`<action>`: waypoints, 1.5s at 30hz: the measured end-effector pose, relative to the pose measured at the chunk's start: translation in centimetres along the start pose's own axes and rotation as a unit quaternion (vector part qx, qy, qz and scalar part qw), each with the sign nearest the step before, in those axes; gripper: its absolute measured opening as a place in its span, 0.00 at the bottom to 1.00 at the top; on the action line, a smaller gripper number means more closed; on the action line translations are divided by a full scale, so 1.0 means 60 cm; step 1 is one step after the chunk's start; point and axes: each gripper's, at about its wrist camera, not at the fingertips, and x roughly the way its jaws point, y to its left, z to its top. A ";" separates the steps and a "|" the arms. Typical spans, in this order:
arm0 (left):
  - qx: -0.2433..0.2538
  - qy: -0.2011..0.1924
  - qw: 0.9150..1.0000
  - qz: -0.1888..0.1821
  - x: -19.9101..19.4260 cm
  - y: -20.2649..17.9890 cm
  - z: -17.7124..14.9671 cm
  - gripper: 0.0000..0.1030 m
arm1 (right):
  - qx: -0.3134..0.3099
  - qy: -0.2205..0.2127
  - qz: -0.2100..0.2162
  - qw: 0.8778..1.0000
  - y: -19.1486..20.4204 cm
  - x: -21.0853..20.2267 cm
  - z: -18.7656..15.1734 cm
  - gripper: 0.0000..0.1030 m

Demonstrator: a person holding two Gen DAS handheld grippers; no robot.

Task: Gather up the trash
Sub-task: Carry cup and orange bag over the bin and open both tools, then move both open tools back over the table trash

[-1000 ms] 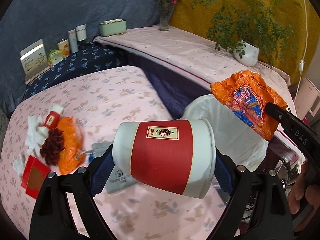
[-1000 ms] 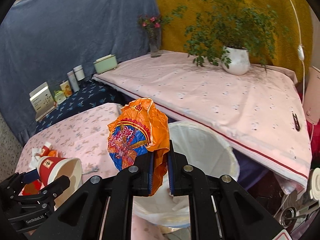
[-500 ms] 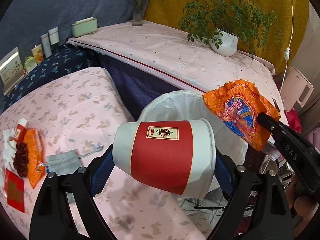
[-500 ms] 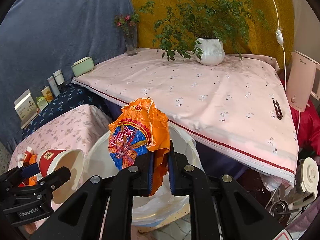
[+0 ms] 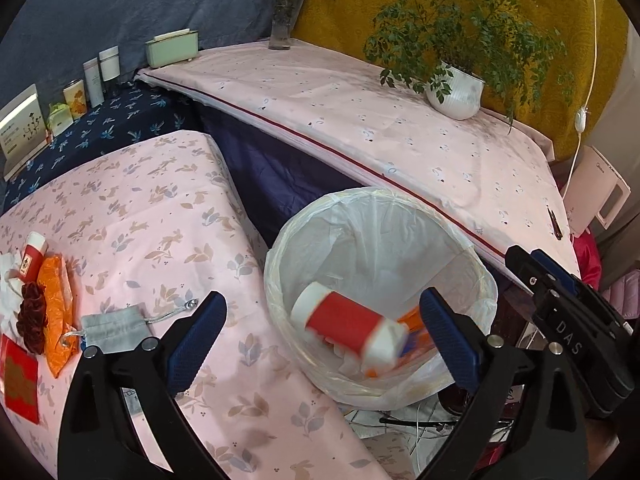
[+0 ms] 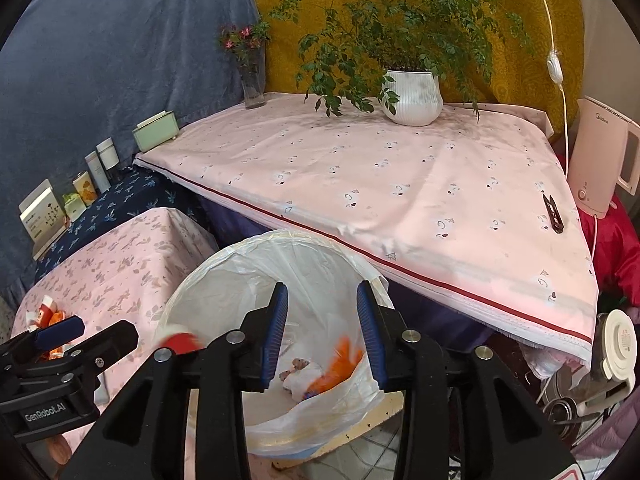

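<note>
A white-lined trash bin (image 5: pixel 400 196) stands on the floor between two pink-clothed tables. A red-and-white paper cup (image 5: pixel 352 328), blurred, is falling inside it, free of my left gripper (image 5: pixel 323 300), whose jaws are opening with nothing between them. An orange snack wrapper (image 6: pixel 340 364) lies at the bottom of the bin (image 6: pixel 280 236). My right gripper (image 6: pixel 322 292) hangs over the bin, its jaws opening and holding nothing. In the right wrist view the cup (image 6: pixel 180 342) is a red blur, and the left gripper (image 6: pixel 92 330) shows at the lower left.
On the floral table (image 5: pixel 160 208) lie a grey pouch (image 5: pixel 112 328), an orange wrapper (image 5: pixel 56 312), a red packet (image 5: pixel 20 380), tissues and a small red bottle (image 5: pixel 32 252). The higher table (image 6: pixel 400 184) bears a potted plant (image 6: pixel 412 96), a vase and a black clip (image 6: pixel 552 208). A kettle (image 6: pixel 600 160) stands right.
Both grippers opened over the bin. The cup left the left gripper and the orange wrapper left the right one; both dropped into the bin. Earlier, both hands swung right towards it.
</note>
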 end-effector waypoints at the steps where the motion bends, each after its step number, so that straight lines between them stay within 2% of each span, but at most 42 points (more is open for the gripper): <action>1: -0.002 -0.001 1.000 0.002 -0.001 0.003 0.000 0.90 | -0.001 0.000 0.001 1.000 0.002 -0.001 0.000 0.37; 14: -0.017 -0.017 0.999 0.034 -0.038 0.049 -0.010 0.90 | -0.017 -0.014 0.010 1.000 0.041 -0.030 0.003 0.52; 23: -0.042 -0.027 0.997 0.056 -0.072 0.104 -0.023 0.90 | -0.039 -0.017 0.027 0.999 0.090 -0.051 -0.006 0.58; 35: -0.076 -0.027 0.992 0.102 -0.115 0.208 -0.063 0.90 | -0.082 -0.002 0.069 0.994 0.188 -0.066 -0.040 0.60; 45: -0.113 -0.028 0.982 0.146 -0.150 0.301 -0.102 0.90 | -0.108 0.014 0.096 0.989 0.266 -0.069 -0.073 0.64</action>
